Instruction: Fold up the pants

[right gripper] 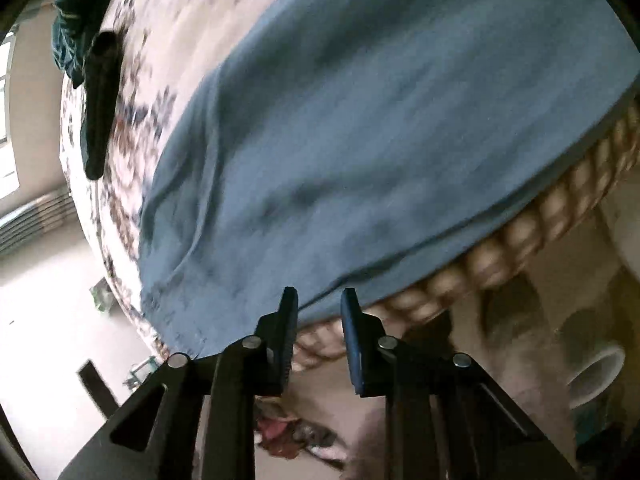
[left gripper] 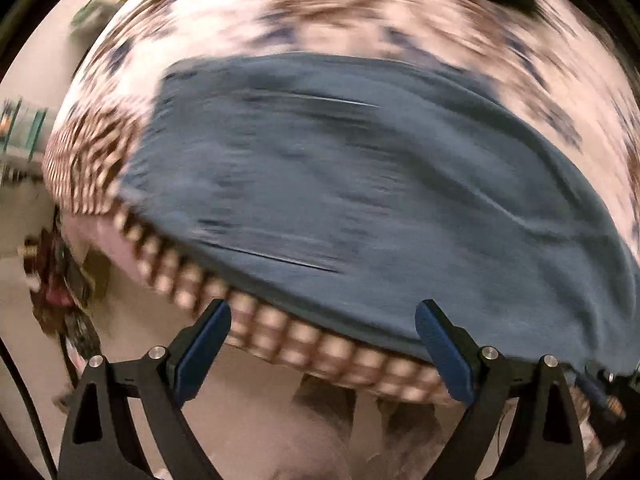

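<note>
Left wrist view's blurry: left gripper [left gripper: 323, 312] gapes wide, right gripper [right gripper: 319, 300] half-open, both empty; probably pinch the blue pants [left gripper: 360, 184] hem squarely at frame bottom.

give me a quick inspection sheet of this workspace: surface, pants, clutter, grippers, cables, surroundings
surface: bed cover with a brown and blue print, checked border along the near edge
job's things: blue pants lie spread on the cover, reaching the near edge; frames are motion-blurred
clutter: dark cloth lying farther back on the bed
grippers: left gripper wide open, empty; right gripper open with a narrower gap, empty, at the pants' near edge
cables: dark cord at the left view's lower left edge
surroundings: pale floor, window, a blurred heap of things on the floor
</note>
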A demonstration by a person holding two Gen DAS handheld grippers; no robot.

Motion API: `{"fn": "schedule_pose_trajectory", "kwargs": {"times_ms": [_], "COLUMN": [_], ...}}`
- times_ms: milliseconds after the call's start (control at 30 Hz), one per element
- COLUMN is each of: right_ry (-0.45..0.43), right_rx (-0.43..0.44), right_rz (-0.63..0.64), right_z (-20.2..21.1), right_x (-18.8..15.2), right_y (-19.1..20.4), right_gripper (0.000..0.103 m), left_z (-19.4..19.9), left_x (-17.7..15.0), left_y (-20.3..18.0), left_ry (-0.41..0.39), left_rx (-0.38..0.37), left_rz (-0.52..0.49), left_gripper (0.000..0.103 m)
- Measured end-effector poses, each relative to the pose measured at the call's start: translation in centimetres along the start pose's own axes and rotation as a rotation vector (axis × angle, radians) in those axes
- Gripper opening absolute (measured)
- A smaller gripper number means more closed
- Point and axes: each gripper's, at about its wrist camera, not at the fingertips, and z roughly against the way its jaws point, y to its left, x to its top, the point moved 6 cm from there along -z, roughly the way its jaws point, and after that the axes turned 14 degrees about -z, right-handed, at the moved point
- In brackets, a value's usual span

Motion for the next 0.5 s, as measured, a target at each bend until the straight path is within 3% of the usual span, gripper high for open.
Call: {"fn": "schedule_pose_trajectory", "kwargs": {"times_ms": [33, 100, 133, 267, 400, 500], "right_ry": [0.01, 0.025, 0.03, 0.02, 0.053, 0.028], "right_rx": [0.004, 0.006, 0.012, -0.026, -0.025, -0.012], "right_rz": [-0.005, -0.026, -0.039, -0.069, -0.168, -0.212], "right_z": [-0.6, -2.2, -3.0, -6.1, -9.1, -10.1], "right_x": [-0.6, -1.7, -2.2, -2.4, -2.3, -2.2], "right_y": [0.2, 0.9, 1.1, 2.0, 1.6, 1.7], "right_gripper": [0.026, 0.027, 0.027, 0.04, 0.042, 0.042], "left_z": [-0.6, -1.7, -2.2, -3.6, -6.5, -9.1], "left_x": [0.1, 0.8, 0.8, 1.5, 1.2, 1.2], "left_y": [2.2, 5.5, 7.0, 12.0, 15.7, 17.2], "left_ry": [0.003, 0.007, 0.006, -0.001, 0.019, 0.049], "left_rx": [-0.002, -0.034, -0.05, -0.123, -0.23, -0.285], "left_rz": [0.024, 0.074, 0.102, 0.221, 0.354, 0.393], "left_gripper": [0.079, 0.05, 0.047, 0.048, 0.048, 0.048]}}
